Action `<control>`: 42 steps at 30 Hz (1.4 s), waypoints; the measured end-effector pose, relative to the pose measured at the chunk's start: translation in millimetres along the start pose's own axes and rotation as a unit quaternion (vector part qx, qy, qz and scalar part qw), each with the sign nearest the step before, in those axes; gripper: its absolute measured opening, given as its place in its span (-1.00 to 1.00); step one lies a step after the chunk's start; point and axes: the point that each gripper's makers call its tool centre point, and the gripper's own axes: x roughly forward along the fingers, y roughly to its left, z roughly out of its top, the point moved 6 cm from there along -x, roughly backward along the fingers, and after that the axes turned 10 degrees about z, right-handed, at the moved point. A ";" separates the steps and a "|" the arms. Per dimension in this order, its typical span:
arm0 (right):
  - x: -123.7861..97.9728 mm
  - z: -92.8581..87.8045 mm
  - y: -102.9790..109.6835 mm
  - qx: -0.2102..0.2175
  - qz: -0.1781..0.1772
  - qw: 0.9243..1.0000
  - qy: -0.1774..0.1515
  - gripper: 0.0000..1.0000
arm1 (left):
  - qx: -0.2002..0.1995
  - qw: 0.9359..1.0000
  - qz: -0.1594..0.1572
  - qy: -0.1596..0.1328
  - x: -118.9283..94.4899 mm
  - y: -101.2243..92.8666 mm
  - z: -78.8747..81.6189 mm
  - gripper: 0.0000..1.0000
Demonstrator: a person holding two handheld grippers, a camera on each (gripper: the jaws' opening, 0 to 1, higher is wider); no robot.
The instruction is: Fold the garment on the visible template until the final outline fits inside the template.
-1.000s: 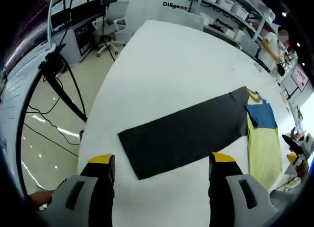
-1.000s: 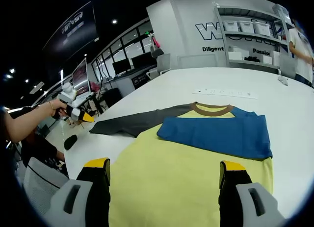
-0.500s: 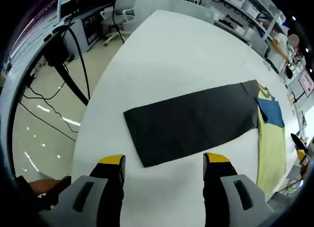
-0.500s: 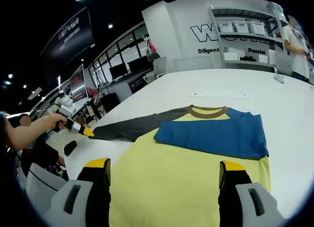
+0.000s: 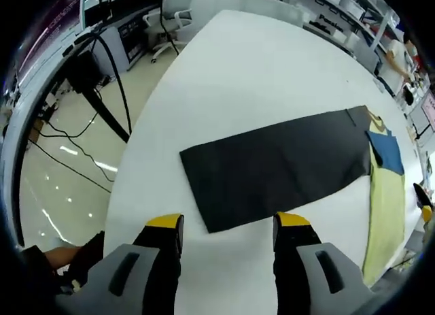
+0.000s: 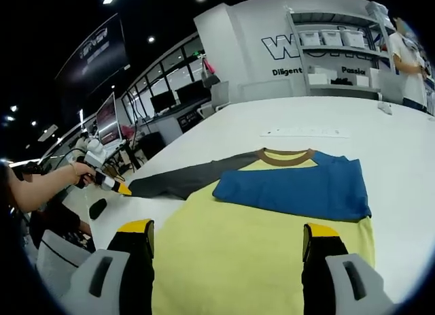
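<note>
A long-sleeved shirt lies flat on the white table (image 5: 238, 77). Its dark grey sleeve (image 5: 279, 169) stretches straight out towards me. My left gripper (image 5: 228, 223) is open, and its yellow-tipped fingers straddle the near corner of the sleeve's cuff end. In the right gripper view the yellow body (image 6: 258, 240) lies below the brown collar (image 6: 285, 156), with the blue sleeve (image 6: 292, 186) folded across the chest. My right gripper (image 6: 228, 230) is open over the yellow body and holds nothing. The left gripper (image 6: 109, 182), held by a hand, touches the tip of the grey sleeve (image 6: 183, 179).
The table's curved edge (image 5: 129, 165) drops to a shiny floor with cables (image 5: 102, 111) and an office chair (image 5: 166, 22). A pale strip (image 6: 306, 133) lies on the table beyond the collar. Shelves with bins (image 6: 333, 50) and a person (image 6: 411, 56) stand at the back.
The left gripper has come down and closer to the grey sleeve's cuff end, and its fingers have narrowed a little. The right gripper and the shirt have stayed put.
</note>
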 end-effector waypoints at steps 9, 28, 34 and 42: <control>-1.0 -0.6 -1.6 0.003 -0.001 1.000 0.001 0.74 | 0.008 1.000 0.009 0.007 1.8 2.3 0.2 -0.58; 9.6 -0.2 12.2 -0.006 0.024 1.000 0.010 0.68 | -0.003 0.999 -0.015 -0.042 -23.3 -6.3 19.8 -0.87; 17.8 2.6 22.6 -0.014 0.039 0.999 0.012 0.65 | 0.012 0.998 -0.040 -0.053 -36.7 -21.8 31.4 -0.87; 38.6 4.0 44.8 -0.042 0.072 0.996 0.027 0.63 | 0.037 0.994 -0.065 -0.075 -55.8 -46.1 46.0 -0.87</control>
